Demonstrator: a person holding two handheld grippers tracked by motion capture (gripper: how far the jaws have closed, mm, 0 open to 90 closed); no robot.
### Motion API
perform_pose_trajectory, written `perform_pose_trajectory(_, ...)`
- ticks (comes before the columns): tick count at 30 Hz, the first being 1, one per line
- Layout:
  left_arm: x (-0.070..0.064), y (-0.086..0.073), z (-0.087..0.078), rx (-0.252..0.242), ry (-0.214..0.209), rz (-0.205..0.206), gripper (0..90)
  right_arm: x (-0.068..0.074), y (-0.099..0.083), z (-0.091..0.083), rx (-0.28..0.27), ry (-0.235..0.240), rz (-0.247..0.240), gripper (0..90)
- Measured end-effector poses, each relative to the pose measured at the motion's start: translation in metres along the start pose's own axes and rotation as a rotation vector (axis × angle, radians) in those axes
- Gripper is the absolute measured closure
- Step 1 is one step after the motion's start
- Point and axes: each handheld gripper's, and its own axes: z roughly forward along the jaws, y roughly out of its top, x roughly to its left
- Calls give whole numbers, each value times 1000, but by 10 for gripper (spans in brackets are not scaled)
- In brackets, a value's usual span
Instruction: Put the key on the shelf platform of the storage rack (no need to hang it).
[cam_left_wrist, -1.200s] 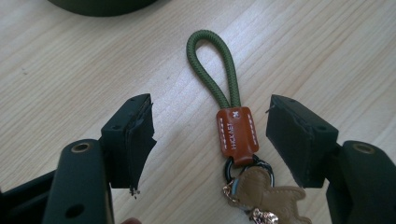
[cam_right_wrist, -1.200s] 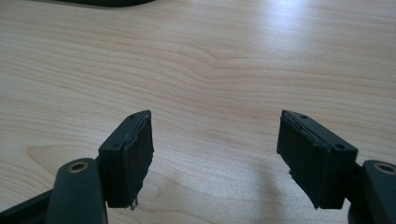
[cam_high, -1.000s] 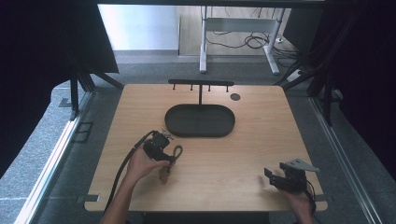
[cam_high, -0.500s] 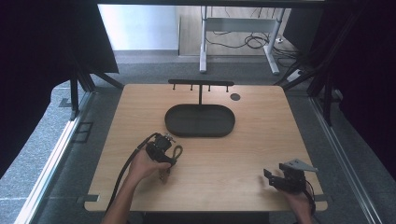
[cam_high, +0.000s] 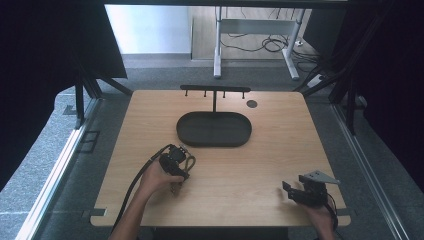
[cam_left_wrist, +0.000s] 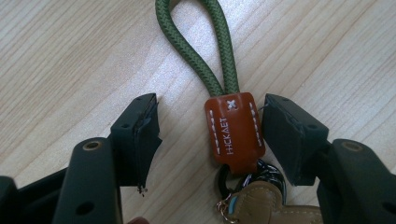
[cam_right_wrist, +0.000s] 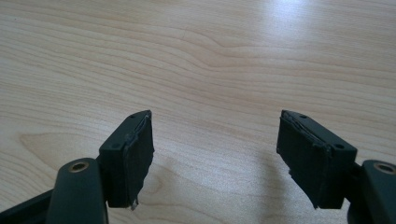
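High view: black tray (cam_high: 214, 141) beyond keychain (cam_left_wrist: 233, 130); both hand-held grippers wide, empty.

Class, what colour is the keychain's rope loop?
Olive green, a braided weave; the rope loop shows best in the left gripper view.

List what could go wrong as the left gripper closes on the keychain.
1. The brown leather tab sits hard against one jaw of the left gripper, not centred, so closing may push it sideways.
2. The green cord loop lies flat on the table; the jaws may scrape the wood.
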Motion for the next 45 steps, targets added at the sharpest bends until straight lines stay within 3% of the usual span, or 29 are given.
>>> perform_pose_trajectory(11, 2, 4, 0, 36, -29, 9, 426, 1, 0, 1, 6, 1, -7, 275)
perform_pose_trajectory(16, 6, 4, -1, 22, -31, 0, 541, 1, 0, 2, 6, -1, -9, 275)
perform_pose_trajectory(25, 2, 3, -3, 20, -53, 15, 656, 2, 0, 2, 10, -2, -12, 276)
perform_pose_trajectory(33, 1, 3, -3, 16, -90, 29, 666, 2, -1, 3, 14, -1, -9, 276)
perform_pose_trajectory(45, -3, 5, -22, -38, -89, 58, 667, 3, -1, 4, 14, -2, -13, 279)
